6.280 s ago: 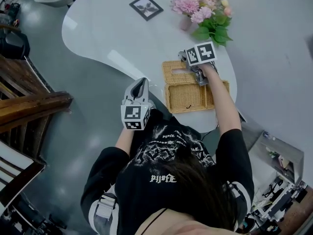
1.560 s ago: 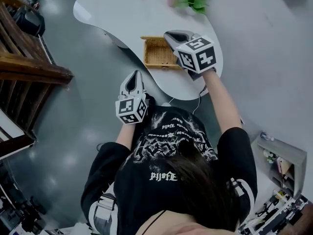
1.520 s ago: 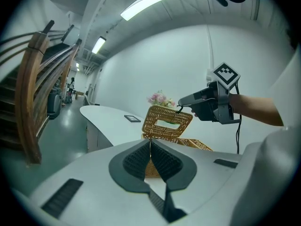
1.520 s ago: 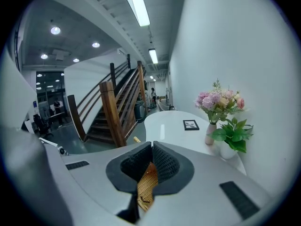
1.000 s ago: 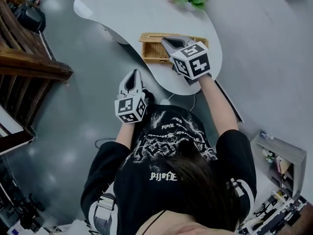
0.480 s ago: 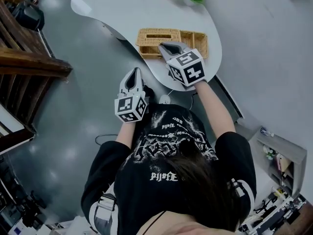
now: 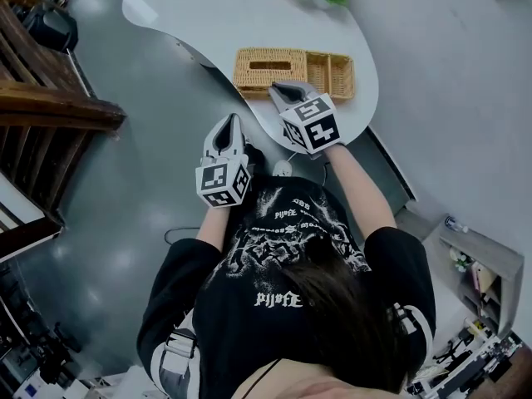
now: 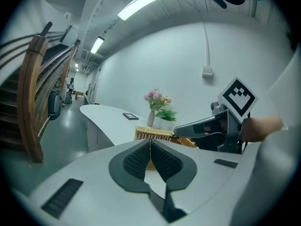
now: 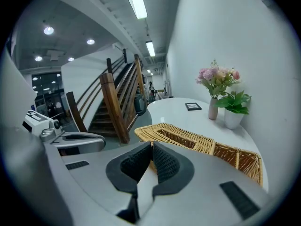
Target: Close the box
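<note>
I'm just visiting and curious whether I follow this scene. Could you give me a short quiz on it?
1. True or false: the lid of the wicker box stands upright.
2. Which claw is at the box? A left; B right; C both.
3. Fill in: the white table also holds a vase of ____.
Key: 1 false, it lies flat. 2 B: the right claw; the left claw is apart. 3 flowers.
</note>
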`<state>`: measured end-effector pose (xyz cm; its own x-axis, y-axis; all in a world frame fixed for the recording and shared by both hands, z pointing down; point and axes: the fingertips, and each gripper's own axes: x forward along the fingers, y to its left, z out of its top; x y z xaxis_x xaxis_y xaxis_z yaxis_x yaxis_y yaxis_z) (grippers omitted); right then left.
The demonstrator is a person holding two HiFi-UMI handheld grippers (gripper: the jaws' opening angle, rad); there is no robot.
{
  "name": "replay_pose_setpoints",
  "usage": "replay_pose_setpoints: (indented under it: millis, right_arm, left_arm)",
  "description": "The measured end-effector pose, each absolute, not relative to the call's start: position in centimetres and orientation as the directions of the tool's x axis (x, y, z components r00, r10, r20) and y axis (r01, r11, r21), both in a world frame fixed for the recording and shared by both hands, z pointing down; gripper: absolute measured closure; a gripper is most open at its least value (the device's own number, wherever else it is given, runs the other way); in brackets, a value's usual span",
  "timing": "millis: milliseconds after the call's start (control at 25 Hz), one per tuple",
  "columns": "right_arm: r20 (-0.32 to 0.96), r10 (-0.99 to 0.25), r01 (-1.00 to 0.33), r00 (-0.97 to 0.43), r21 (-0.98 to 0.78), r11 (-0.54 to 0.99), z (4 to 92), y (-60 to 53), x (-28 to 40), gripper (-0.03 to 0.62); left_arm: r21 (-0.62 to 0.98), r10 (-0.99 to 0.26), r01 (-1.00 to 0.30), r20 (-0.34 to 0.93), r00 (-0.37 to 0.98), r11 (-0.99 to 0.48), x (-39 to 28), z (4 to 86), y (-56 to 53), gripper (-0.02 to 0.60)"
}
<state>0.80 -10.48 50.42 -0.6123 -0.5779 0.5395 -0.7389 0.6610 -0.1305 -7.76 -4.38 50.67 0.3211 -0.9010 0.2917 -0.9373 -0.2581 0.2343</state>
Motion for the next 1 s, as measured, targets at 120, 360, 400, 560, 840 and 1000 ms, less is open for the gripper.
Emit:
replay_pose_setpoints:
  millis: [120,360,400,560,840,1000]
  right_arm:
    - [0.551,-0.581,-0.749,-0.598,-0.126,0.651,51.4,-10.3,0.9,0.556]
    - [0.561,-0.593,-0.767,-0.577,-0.125,0.629,53.0,-10.0,0.9,0.556]
    - [0.562,-0.596,-0.771,-0.574,-0.125,0.625,53.3,-10.0,0.9,0.556]
    - [0.568,-0.603,-0.779,-0.56,-0.114,0.616,54.2,-9.7,1.0,0.554]
    - [0.568,-0.619,-0.787,-0.543,-0.085,0.611,55.0,-9.3,1.1,0.553]
    - [0.537,-0.61,-0.77,-0.582,-0.125,0.625,54.3,-8.6,0.7,0.458]
  left_arm:
    - [0.231,-0.899,-0.937,0.295,0.323,-0.261,-7.7,50.7,-4.3,0.557]
    - [0.292,-0.904,-0.923,0.271,0.331,-0.25,-7.8,49.7,-4.0,0.557]
    - [0.289,-0.903,-0.923,0.269,0.335,-0.256,-7.8,49.6,-4.0,0.557]
    - [0.295,-0.902,-0.92,0.268,0.339,-0.258,-7.8,49.6,-3.7,0.557]
    - [0.284,-0.905,-0.925,0.271,0.328,-0.251,-8.1,49.8,-3.3,0.557]
    - [0.283,-0.907,-0.927,0.27,0.323,-0.246,-8.3,49.8,-3.1,0.557]
